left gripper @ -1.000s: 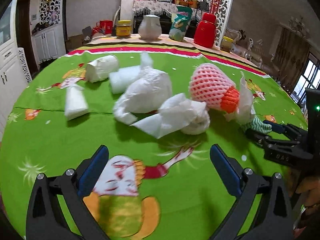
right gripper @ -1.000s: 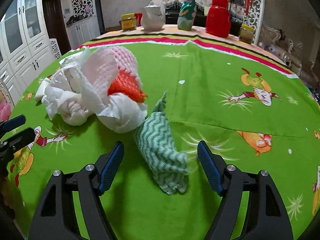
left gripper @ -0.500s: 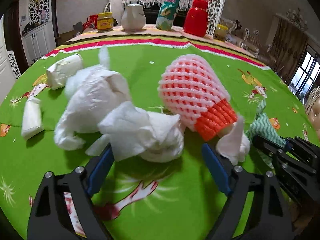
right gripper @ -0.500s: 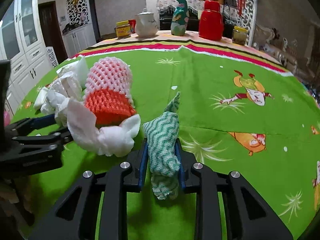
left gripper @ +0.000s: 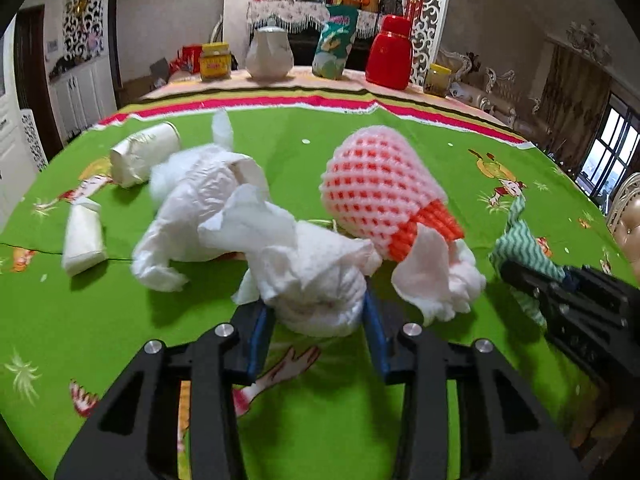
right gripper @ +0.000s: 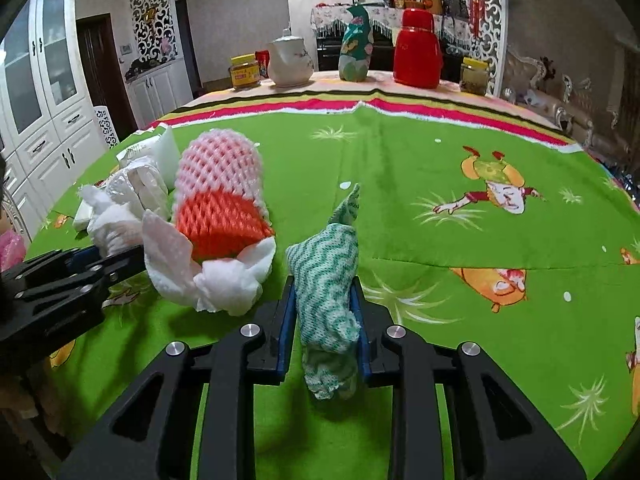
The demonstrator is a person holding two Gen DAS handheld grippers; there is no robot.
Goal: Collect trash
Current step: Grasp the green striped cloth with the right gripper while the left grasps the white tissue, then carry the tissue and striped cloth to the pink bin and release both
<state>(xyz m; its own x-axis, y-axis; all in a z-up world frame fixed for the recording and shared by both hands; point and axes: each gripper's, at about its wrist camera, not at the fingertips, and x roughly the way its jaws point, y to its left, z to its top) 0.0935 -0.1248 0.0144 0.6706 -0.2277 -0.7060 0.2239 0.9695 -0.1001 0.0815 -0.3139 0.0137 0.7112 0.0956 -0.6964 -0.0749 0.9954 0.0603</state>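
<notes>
Trash lies scattered over the tabletop (left gripper: 340,420), which is covered in a bright green cloth printed with cartoon figures. The left gripper (left gripper: 318,332) has its blue pads pressed against both sides of a crumpled white paper towel (left gripper: 316,276), pinching it low over the cloth. Just behind that wad sits a bunched white plastic bag (left gripper: 200,200), and to its right a pink foam fruit net (left gripper: 380,188) with an orange net tucked inside its open end, resting against another white tissue wad (left gripper: 440,280). Farther left, two small white paper packets (left gripper: 82,240) lie apart from the pile, one near the striped cloth border.

The right gripper (right gripper: 324,320) is closed on a green-and-white zigzag rag (right gripper: 328,280), its pads squeezing the rag's middle while one end droops below and a pointed corner sticks up beyond. From the right wrist view, the foam net (right gripper: 220,180) and tissue wad (right gripper: 224,280) sit just left of the rag, with the left gripper's black frame reaching in from the left edge.

At the far edge of the tabletop stand a yellow-lidded jar (left gripper: 215,61), a white teapot (left gripper: 268,54), a green snack bag (left gripper: 334,44) and a red thermos (left gripper: 390,54).
</notes>
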